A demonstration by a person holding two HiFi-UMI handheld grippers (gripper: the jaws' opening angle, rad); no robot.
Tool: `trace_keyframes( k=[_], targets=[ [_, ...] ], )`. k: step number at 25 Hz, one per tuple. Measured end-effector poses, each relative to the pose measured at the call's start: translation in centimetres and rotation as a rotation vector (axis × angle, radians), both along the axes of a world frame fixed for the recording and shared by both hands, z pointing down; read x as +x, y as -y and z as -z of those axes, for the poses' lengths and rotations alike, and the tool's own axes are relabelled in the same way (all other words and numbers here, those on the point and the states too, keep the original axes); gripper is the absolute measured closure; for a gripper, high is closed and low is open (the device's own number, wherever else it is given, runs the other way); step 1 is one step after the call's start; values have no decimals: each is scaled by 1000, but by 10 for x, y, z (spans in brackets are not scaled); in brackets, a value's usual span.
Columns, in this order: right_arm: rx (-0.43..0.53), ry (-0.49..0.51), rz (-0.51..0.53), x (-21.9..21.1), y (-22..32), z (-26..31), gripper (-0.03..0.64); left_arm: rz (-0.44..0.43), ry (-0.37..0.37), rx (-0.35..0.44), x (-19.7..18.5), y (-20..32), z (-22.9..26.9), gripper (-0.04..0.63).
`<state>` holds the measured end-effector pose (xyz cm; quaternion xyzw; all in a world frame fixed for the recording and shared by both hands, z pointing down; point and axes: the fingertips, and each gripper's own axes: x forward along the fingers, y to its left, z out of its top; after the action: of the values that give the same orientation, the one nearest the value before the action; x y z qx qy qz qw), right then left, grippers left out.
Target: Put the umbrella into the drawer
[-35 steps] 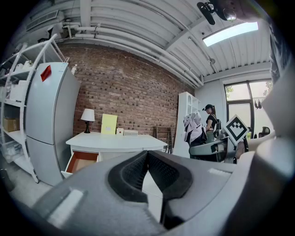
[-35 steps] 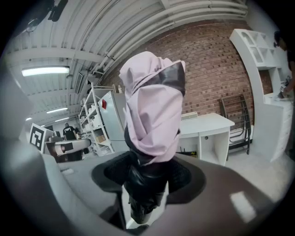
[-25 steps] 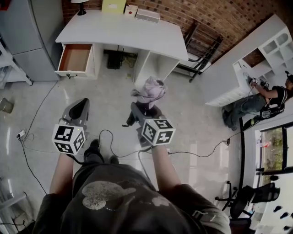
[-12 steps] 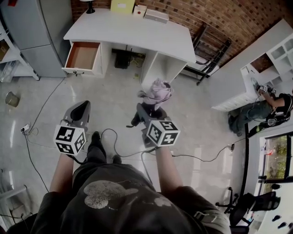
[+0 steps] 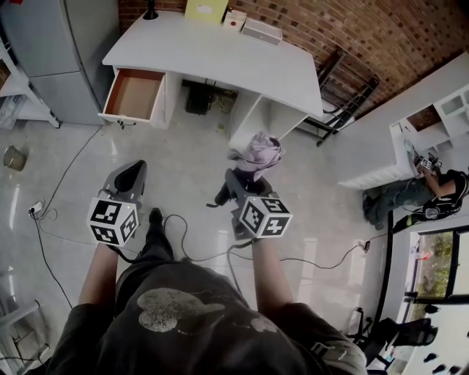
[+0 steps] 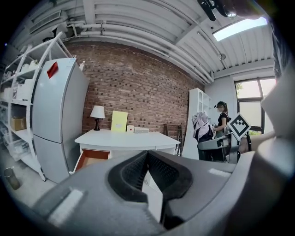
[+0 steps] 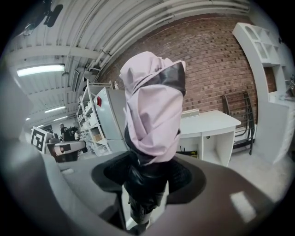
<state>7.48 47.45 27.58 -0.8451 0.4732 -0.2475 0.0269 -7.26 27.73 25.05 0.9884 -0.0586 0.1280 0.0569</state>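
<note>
A folded pink umbrella [image 5: 258, 152] with a black handle stands upright in my right gripper [image 5: 245, 179], which is shut on the handle. In the right gripper view the umbrella [image 7: 154, 110] rises from between the pads of that gripper [image 7: 147, 177]. The white desk [image 5: 212, 55] lies ahead, and its wooden-lined drawer [image 5: 133, 95] is pulled open at the left end. My left gripper [image 5: 130, 176] hovers over the floor, shut and holding nothing. In the left gripper view the left gripper [image 6: 147, 159] points toward the open drawer [image 6: 92, 159], and the umbrella [image 6: 201, 125] shows at the right.
A grey fridge [image 5: 44, 51] stands left of the desk. A lamp [image 5: 151, 9], a yellow board [image 5: 205, 9] and a white box [image 5: 261, 31] sit on the desk's far edge. Cables [image 5: 183, 227] trail across the floor. A white shelf unit [image 5: 410, 139] and a seated person [image 5: 418, 190] are at the right.
Both grippers have moved forward toward the desk, the right one still carrying the umbrella. The desk and open drawer sit slightly nearer in the head view.
</note>
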Motion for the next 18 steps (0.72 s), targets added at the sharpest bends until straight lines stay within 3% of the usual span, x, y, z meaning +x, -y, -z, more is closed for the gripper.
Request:
trace_keyframes(
  k=[8,18],
  targets=[
    [-28,6,-13,64,97,3,390,4,-3,-27,63,103,-6,584],
    [-71,4,-1,108,218,-4,390,34,8,-72,97,233,-25,584]
  ],
)
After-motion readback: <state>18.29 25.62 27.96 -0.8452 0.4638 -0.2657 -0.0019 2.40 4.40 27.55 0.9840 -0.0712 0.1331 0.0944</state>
